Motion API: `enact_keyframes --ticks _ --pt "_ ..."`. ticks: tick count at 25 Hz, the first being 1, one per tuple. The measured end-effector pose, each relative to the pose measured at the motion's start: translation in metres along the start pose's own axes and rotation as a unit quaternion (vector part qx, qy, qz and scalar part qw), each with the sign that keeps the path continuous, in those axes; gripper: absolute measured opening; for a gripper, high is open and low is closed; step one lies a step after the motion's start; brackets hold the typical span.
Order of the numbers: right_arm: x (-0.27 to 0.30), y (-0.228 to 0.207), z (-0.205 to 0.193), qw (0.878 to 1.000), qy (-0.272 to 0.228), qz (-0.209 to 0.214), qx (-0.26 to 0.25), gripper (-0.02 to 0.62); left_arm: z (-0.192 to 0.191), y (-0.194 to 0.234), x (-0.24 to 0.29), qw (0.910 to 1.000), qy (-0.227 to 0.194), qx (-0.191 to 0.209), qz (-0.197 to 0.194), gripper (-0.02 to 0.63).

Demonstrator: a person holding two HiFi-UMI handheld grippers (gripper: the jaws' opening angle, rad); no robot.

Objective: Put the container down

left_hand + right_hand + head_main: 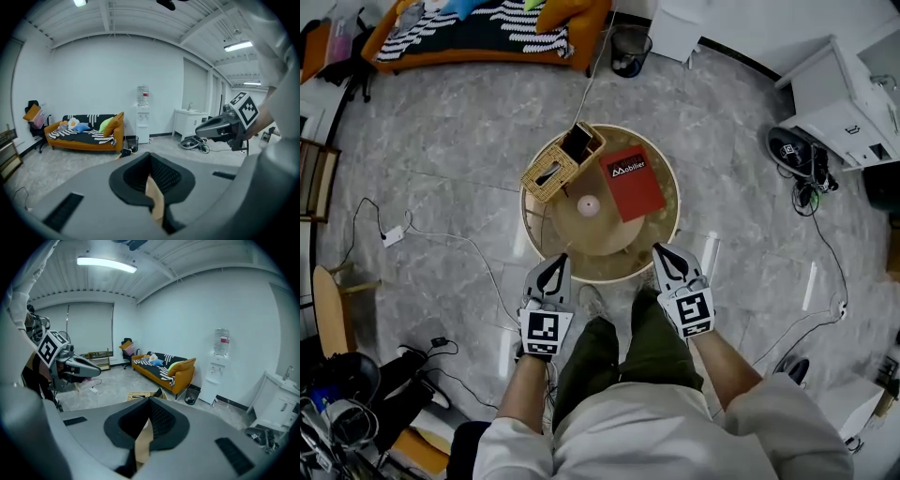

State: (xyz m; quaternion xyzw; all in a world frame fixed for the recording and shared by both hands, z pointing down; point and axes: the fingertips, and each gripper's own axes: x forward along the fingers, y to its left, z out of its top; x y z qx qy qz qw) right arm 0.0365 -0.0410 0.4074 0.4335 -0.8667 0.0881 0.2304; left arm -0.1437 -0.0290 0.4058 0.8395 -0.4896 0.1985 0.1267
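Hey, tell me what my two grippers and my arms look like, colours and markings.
The left gripper and the right gripper are pale grey, wedge-shaped shells with black-lined jaws. Each carries a white cube printed with black square markers. No cables show on them. The sleeves are pale beige and leave the forearms bare.

Top: pale cream long-sleeved shirt [675, 436], its loose sleeves ending near the elbows.
Trousers: dark olive-green cloth trousers [623, 352].
Left hand-held gripper [559, 259]: grey moulded shell, black pointed jaws with ribbed black pads.
Right hand-held gripper [661, 249]: same grey shell and black jaws.
Markings: white left marker cube [545, 333] and white right marker cube [695, 312], each printed with black squares.
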Motion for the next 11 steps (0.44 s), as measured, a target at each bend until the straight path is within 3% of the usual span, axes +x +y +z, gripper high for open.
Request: enact_keyframes --ticks 11 --pt "-0.0110 0.0043 0.0032 1.000 -0.006 -0.005 0.000 0.021 0.0018 -0.0056 -0.0026 1.0000 0.000 0.006 -0.001 0.006"
